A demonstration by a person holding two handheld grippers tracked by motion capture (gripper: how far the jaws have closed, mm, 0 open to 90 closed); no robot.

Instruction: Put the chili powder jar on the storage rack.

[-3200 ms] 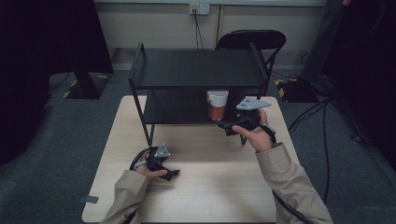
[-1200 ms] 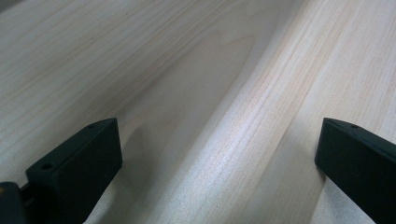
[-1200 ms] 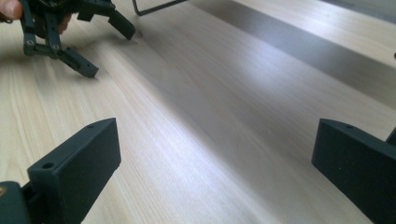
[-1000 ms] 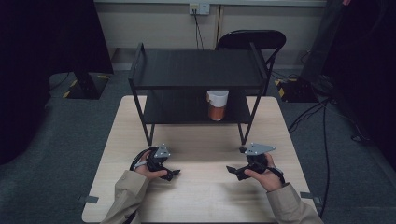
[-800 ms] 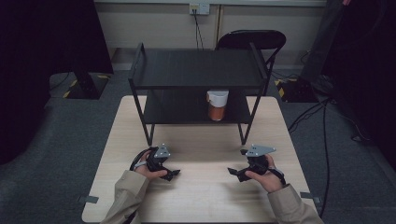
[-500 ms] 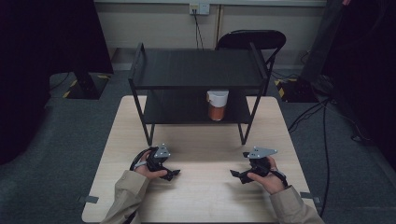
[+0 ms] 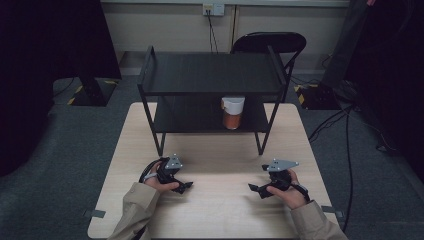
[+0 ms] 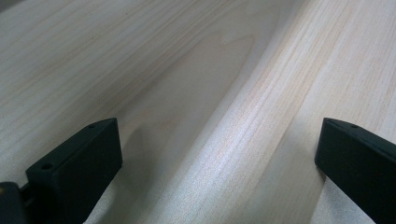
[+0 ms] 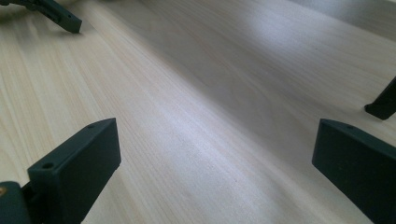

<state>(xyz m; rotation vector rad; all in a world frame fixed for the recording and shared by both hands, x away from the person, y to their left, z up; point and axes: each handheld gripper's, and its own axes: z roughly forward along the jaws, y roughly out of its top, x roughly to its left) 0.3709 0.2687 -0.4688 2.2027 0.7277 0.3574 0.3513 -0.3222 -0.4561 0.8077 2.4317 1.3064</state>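
A cup (image 7: pixel 233 112) with a white top and orange-brown lower part stands upright on the lower shelf of a black two-tier rack (image 7: pixel 210 75) at the back of the light wooden table (image 7: pixel 220 210). My left gripper (image 7: pixel 183 181) rests low at the front left of the table. Its jaws are wide apart over bare wood in the left gripper view (image 8: pixel 219 158). My right gripper (image 7: pixel 257 180) sits at the front right, also open with nothing between its jaws (image 9: pixel 215 163). Both are well clear of the cup.
The rack's feet stand on the table's far half; one foot (image 9: pixel 383 103) shows in the right gripper view, as does the left gripper's jaw tip (image 9: pixel 63 17). A black chair (image 7: pixel 270 44) stands behind the table. Cables (image 7: pixel 345 120) trail on the grey floor at right.
My right gripper has drawn back from the rack near the cup to the table's front right, still drifting slightly nearer the person. The cup stays on the lower shelf. The left gripper has not moved.
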